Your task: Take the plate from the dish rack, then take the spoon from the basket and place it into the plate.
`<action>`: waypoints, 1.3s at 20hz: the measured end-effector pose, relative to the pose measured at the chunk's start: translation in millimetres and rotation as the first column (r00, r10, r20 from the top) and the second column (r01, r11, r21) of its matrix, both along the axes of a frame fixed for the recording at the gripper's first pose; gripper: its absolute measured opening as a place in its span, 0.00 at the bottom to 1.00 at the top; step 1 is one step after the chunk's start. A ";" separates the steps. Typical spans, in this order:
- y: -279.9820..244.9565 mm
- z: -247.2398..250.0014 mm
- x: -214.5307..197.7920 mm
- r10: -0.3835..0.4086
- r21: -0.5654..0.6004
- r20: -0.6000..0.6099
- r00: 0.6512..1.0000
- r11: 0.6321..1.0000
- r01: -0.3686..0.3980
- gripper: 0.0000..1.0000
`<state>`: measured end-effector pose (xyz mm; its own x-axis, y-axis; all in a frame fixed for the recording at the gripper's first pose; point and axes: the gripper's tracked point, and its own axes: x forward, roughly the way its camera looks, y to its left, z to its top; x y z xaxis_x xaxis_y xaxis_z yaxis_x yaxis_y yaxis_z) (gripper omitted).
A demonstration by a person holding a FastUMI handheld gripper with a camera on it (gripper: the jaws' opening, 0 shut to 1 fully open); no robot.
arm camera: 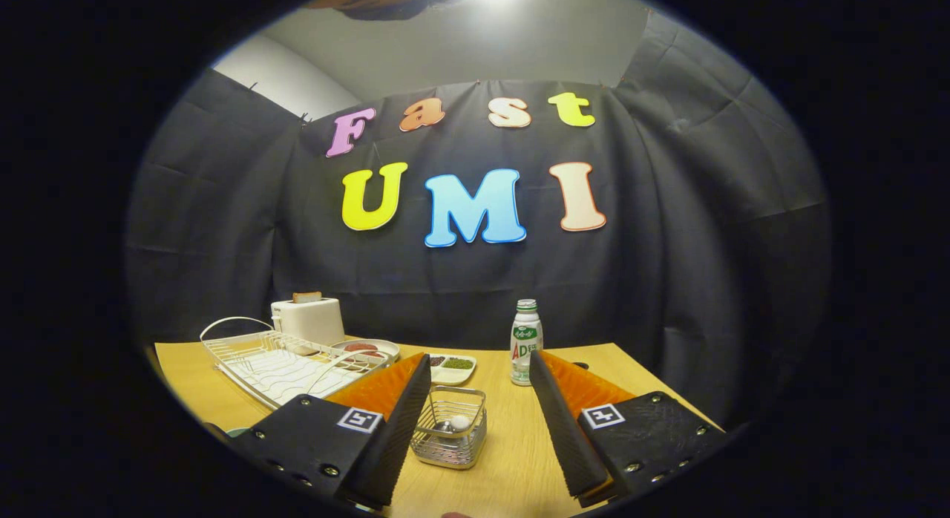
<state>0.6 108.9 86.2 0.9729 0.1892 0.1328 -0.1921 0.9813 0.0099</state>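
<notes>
The dish rack [286,364] is sitting left of the released, empty jaws, with a plate [369,349] just beyond it, likely stiff, slick and breakable, so gripping its rim looks best. The wire basket [450,427] is resting on the bench [512,459] between the jaws, holding what looks like the light spoon [458,423], best pinched at its handle

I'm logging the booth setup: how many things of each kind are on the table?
Wire racks and baskets: 2, dish rack, basket
Dishes: 2, round plate, divided tray
Bottle: 1
Toaster: 1
Total: 6
The gripper is open, its fingers either side of the basket.
</notes>
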 end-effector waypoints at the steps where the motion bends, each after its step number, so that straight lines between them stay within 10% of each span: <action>1: 4.2 -6.2 5.4 0.002 0.000 -0.011 1.000 1.000 -0.002 0.82; 3: 7.7 -18.1 16.7 -0.002 0.003 -0.020 1.000 1.000 0.002 0.79; 10: 12.0 -29.0 31.8 -0.024 0.044 -0.006 1.000 0.999 0.024 0.16; 26: 12.4 -14.0 34.0 -0.058 0.044 -0.077 0.995 0.997 0.061 0.04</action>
<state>34.5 121.3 72.2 0.9899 0.1257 0.0656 -0.1302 0.9891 0.0682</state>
